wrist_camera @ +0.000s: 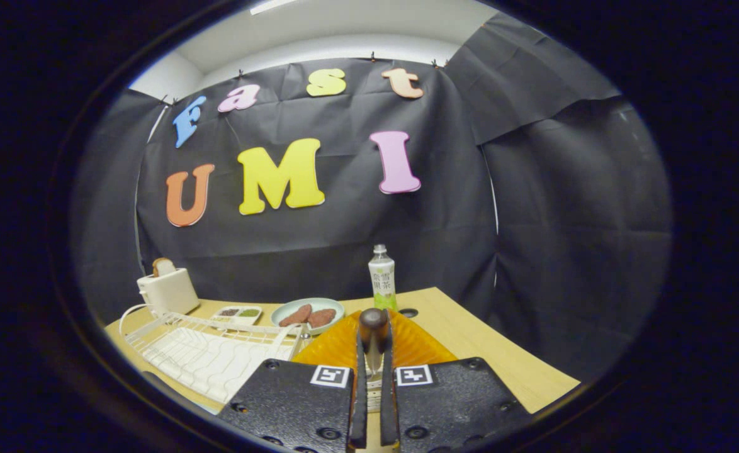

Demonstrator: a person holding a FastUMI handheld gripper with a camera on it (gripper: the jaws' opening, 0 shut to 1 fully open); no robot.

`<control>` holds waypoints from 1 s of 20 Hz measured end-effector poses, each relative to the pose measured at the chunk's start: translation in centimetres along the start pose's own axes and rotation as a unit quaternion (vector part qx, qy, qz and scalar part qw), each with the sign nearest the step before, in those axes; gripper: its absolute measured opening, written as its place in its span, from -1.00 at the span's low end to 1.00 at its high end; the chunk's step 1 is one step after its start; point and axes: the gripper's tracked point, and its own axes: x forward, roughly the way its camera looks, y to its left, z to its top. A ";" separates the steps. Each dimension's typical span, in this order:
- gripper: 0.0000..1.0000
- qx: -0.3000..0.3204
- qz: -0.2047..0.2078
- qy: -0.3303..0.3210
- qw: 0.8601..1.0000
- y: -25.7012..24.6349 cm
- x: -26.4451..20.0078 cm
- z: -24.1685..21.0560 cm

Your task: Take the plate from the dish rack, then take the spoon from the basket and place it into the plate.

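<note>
Readable markings
The bottle point(382, 279) beyond the jaws carries a label with print too small to read; square coded tags point(330, 375) sit on the gripper point(374, 352).

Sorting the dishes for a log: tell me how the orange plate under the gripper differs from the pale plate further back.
The orange plate is amber, ribbed and translucent; the pale plate is plain and opaque. The orange plate lies just beyond the gripper, which pinches a spoon handle; the pale plate holds two reddish-brown pieces. Both rest on the wooden table.
</note>
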 end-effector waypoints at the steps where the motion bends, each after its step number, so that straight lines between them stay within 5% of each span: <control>1: -0.73 -0.005 0.005 -0.009 1.000 0.8 -1.0 1.0; 9: -0.73 -0.032 0.058 -0.031 0.997 7.8 -10.4 2.8; 20: -0.72 -0.037 0.158 0.063 0.985 19.3 -16.5 -8.9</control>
